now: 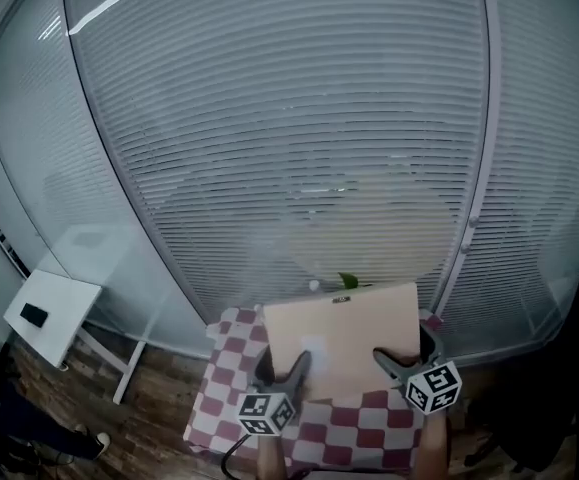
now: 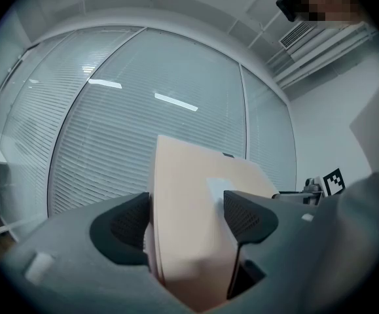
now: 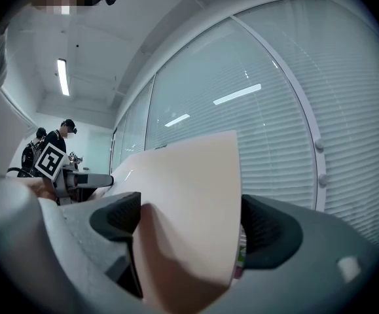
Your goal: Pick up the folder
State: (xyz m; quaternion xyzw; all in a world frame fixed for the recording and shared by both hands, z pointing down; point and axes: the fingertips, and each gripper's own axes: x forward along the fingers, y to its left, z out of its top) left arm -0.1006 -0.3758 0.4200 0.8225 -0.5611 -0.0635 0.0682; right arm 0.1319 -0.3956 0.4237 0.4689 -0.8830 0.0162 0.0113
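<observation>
Beige folder (image 1: 344, 330) clamped at its near corners by your left gripper (image 1: 293, 368) and right gripper (image 1: 389, 360); raise both evenly, clear of the checked table (image 1: 227, 388).

A: Folder (image 1: 341, 340)?
B: Pale peach, plain. Small dark mark at the top edge.
A: Tablecloth (image 1: 231, 388)?
B: Dull red and white check.
A: Tools?
B: Left gripper (image 2: 184, 224) and right gripper (image 3: 189, 227) have grey bodies. Pads (image 2: 129, 224) are black with a fine dotted texture. Marker cubes (image 1: 266, 413) are white with black squares.
A: Backdrop?
B: Blinds (image 1: 299, 118) are pale blue-grey with thin horizontal stripes. Floor (image 1: 154, 408) is brown with a plank pattern. One green leaf (image 1: 348, 281).
</observation>
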